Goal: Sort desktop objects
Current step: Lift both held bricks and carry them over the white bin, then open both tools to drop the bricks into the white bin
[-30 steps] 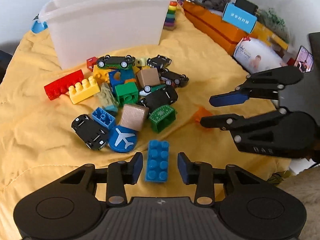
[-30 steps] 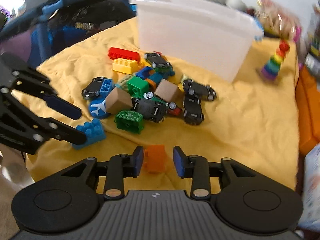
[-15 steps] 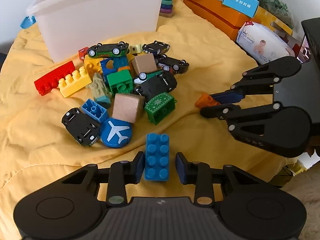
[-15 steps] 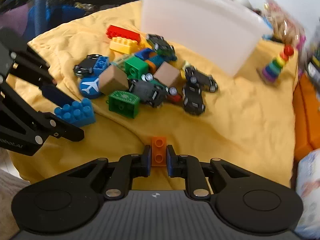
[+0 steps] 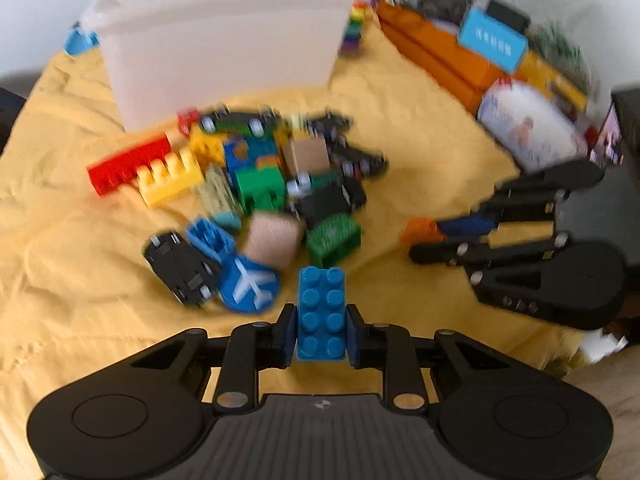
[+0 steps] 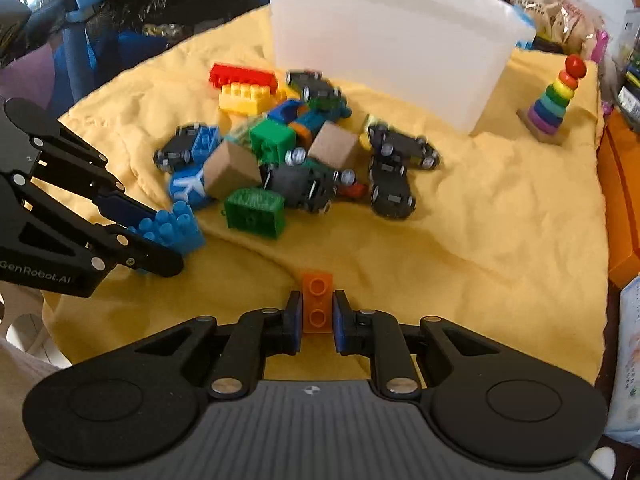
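Note:
My left gripper (image 5: 321,334) is shut on a blue brick (image 5: 321,314) and holds it above the yellow cloth (image 5: 80,280); the brick also shows in the right wrist view (image 6: 174,226). My right gripper (image 6: 317,320) is shut on a small orange brick (image 6: 317,307), which also shows in the left wrist view (image 5: 420,229). A pile of bricks, wooden blocks and toy cars (image 6: 288,156) lies in front of a white plastic bin (image 6: 392,60). The left wrist view is blurred.
A rainbow ring stacker (image 6: 554,98) stands right of the bin. Orange boxes (image 5: 432,52) and a wipes pack (image 5: 528,124) line the right side. A blue airplane disc (image 5: 250,282) and a black car (image 5: 180,264) lie at the pile's near edge.
Both grippers have closed on their bricks, the left on the blue one, the right on the orange one, and have lifted slightly off the cloth.

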The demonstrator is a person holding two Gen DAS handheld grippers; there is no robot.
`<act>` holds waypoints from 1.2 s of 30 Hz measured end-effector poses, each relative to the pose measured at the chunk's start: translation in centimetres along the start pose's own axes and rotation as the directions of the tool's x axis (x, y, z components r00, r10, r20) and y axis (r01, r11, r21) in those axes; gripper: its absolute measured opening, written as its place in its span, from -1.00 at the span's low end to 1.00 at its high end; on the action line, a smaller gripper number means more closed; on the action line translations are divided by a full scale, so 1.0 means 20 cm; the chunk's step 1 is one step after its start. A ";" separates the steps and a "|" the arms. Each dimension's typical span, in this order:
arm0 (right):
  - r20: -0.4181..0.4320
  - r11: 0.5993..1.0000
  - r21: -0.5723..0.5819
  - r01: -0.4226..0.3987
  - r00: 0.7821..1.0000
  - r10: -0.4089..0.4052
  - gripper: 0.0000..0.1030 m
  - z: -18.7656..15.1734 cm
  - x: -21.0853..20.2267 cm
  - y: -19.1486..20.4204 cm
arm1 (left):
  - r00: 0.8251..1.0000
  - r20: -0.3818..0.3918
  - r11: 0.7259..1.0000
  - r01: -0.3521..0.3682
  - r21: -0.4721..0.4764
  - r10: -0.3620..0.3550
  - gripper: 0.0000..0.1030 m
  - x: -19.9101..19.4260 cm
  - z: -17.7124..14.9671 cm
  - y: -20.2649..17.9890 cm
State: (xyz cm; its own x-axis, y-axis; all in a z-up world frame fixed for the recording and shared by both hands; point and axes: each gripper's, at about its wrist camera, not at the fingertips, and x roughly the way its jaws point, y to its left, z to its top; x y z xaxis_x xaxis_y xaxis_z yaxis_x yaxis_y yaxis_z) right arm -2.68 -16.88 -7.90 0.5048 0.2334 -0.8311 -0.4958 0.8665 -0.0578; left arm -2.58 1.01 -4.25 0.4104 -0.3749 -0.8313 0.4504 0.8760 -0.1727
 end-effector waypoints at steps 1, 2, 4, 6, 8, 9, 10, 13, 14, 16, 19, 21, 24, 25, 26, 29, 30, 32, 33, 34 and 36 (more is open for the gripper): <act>0.008 1.000 0.006 0.000 1.000 0.000 -0.67 0.01 -0.01 -0.01 | 1.000 0.017 1.000 0.005 -0.012 -0.005 -0.46 -0.03 0.02 0.01; 0.015 1.000 0.012 -0.001 1.000 0.001 -0.67 0.02 -0.02 -0.01 | 0.999 0.041 1.000 0.011 -0.024 -0.010 -0.46 -0.06 0.04 0.02; 0.031 1.000 0.022 -0.003 1.000 0.002 -0.67 0.04 -0.03 -0.03 | 0.996 0.093 0.999 0.015 -0.046 -0.011 -0.46 -0.12 0.10 0.05; 0.053 0.999 0.036 -0.010 0.999 0.008 -0.67 0.07 -0.06 -0.05 | 0.990 0.138 0.998 0.017 -0.057 -0.009 -0.46 -0.18 0.18 0.07; 0.088 0.999 0.034 0.007 0.996 -0.010 -0.67 0.13 -0.09 -0.08 | 0.982 0.190 0.999 -0.004 -0.044 0.013 -0.46 -0.22 0.30 0.10; 0.116 0.999 0.031 0.016 0.993 -0.019 -0.67 0.18 -0.11 -0.10 | 0.974 0.223 0.999 -0.017 -0.037 0.025 -0.46 -0.25 0.37 0.12; 0.146 0.999 0.030 0.022 0.989 -0.026 -0.67 0.23 -0.13 -0.12 | 0.966 0.255 0.999 -0.027 -0.033 0.034 -0.46 -0.28 0.43 0.14; 0.265 0.998 0.038 0.049 0.963 -0.057 -0.67 0.42 -0.21 -0.20 | 0.937 0.344 0.998 -0.056 -0.026 0.062 -0.46 -0.36 0.63 0.18; 0.305 0.997 0.044 0.056 0.950 -0.067 -0.67 0.49 -0.24 -0.23 | 0.927 0.367 0.997 -0.071 -0.026 0.075 -0.46 -0.38 0.69 0.20; 0.370 0.995 0.073 0.061 0.925 -0.084 -0.67 0.63 -0.27 -0.28 | 0.908 0.406 0.995 -0.100 -0.026 0.102 -0.46 -0.39 0.81 0.22; 0.445 0.992 0.108 0.061 0.890 -0.103 -0.67 0.83 -0.29 -0.36 | 0.890 0.431 0.988 -0.148 -0.038 0.150 -0.46 -0.35 0.96 0.29; 0.464 0.991 0.116 0.063 0.879 -0.110 -0.67 0.94 -0.26 -0.39 | 0.888 0.416 0.981 -0.185 -0.063 0.194 -0.46 -0.27 1.03 0.35; 0.442 0.988 0.147 0.049 0.890 -0.110 -0.66 1.07 -0.16 -0.43 | 0.902 0.359 0.971 -0.224 -0.085 0.239 -0.46 -0.12 1.09 0.45; 0.427 0.987 0.153 0.052 0.897 -0.114 -0.66 1.09 -0.12 -0.44 | 0.907 0.338 0.968 -0.233 -0.092 0.251 -0.46 -0.07 1.10 0.47; 0.406 0.986 0.154 0.061 0.906 -0.120 -0.66 1.12 -0.07 -0.44 | 0.913 0.309 0.964 -0.248 -0.097 0.266 -0.46 -0.01 1.11 0.49; 0.330 0.985 0.156 0.070 0.936 -0.119 -0.66 1.12 0.07 -0.44 | 0.929 0.248 0.961 -0.256 -0.102 0.274 -0.46 0.10 1.08 0.55; 0.302 0.985 0.152 0.075 0.946 -0.119 -0.66 1.12 0.11 -0.44 | 0.937 0.228 0.963 -0.248 -0.103 0.265 -0.46 0.11 1.06 0.56; 0.278 0.987 0.145 0.074 0.954 -0.113 -0.60 1.09 0.17 -0.44 | 0.937 0.226 0.963 -0.248 -0.104 0.265 -0.37 0.10 1.04 0.57; 0.263 0.987 0.142 0.075 0.959 -0.110 -0.53 1.09 0.19 -0.43 | 0.933 0.235 0.962 -0.255 -0.098 0.271 -0.29 0.08 1.03 0.57; 0.264 0.987 0.143 0.073 0.958 -0.109 -0.41 1.08 0.19 -0.43 | 0.929 0.246 0.961 -0.260 -0.095 0.275 -0.23 0.06 1.02 0.56; 0.286 0.988 0.131 0.079 0.951 -0.114 -0.40 1.06 0.14 -0.40 | 0.923 0.266 0.960 -0.260 -0.104 0.279 -0.15 0.00 1.00 0.55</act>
State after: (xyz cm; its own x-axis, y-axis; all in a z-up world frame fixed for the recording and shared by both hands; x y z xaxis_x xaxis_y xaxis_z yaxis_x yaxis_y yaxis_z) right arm 17.79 -13.79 1.97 0.7390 0.2498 -0.6257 -0.3578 0.9324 -0.0505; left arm 18.31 4.53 4.45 0.7154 -0.1826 -0.6744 0.2435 0.9699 -0.0043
